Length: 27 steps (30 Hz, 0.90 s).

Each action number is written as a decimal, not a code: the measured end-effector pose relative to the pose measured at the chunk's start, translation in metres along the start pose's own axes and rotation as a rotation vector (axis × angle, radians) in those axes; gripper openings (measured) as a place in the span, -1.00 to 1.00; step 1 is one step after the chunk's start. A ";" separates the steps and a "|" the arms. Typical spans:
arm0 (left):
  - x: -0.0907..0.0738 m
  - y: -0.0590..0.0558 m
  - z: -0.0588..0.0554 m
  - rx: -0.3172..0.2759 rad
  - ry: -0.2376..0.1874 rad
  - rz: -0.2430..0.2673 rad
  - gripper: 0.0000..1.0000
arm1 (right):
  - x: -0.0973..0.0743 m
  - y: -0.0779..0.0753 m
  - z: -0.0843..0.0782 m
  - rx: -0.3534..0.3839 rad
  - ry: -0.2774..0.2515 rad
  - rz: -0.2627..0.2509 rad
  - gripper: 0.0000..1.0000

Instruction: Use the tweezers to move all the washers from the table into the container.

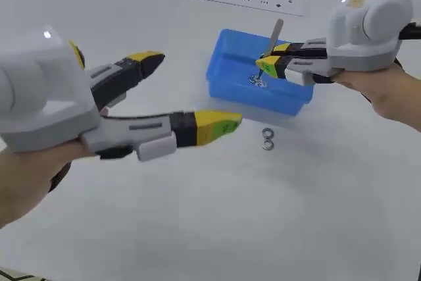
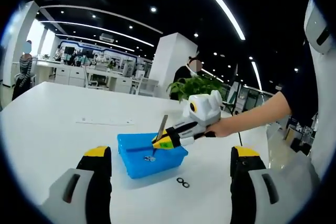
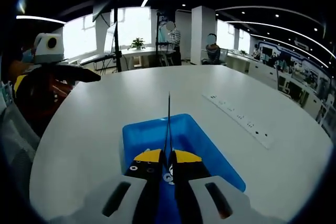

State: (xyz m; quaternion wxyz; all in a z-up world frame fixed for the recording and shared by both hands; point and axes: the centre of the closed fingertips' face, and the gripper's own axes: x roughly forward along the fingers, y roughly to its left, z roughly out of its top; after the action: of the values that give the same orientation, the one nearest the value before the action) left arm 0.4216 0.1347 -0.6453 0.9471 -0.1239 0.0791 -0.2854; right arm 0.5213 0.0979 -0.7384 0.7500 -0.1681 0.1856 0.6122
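Now the tweezers (image 1: 276,33) are held tight in the right claw (image 1: 273,64), tip down inside the blue box (image 1: 227,64) beside washers (image 1: 256,81); a drop is likely being made. Two more (image 1: 267,139) are left on the table (image 1: 197,215) just in front of the box and should be picked next. The left claw (image 1: 197,90) is spread open.

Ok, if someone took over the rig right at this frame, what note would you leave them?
Left gripper: open, holding nothing, hovers left of the blue container.
Right gripper: shut on the tweezers, tips down inside the container.
Done: some washers lie in the container by the tweezer tips; the count is unclear.
Left: two washers, touching, on the table just in front of the container.
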 end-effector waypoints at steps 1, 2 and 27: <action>0.005 0.001 0.003 0.004 -0.004 -0.011 0.96 | -0.002 0.001 0.002 -0.013 0.003 0.004 -0.84; 0.014 0.003 0.005 0.032 0.003 -0.019 0.93 | -0.003 0.002 0.002 -0.024 0.006 0.008 -0.84; 0.104 -0.011 0.010 0.146 0.111 -0.314 -0.43 | -0.013 0.021 0.011 -0.119 0.010 0.095 -0.84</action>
State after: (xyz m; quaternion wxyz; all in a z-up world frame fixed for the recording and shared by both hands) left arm 0.5040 0.0696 -0.6414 0.8915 -0.0496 0.0900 -0.4413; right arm 0.4989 0.0957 -0.7229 0.7080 -0.2062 0.1604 0.6561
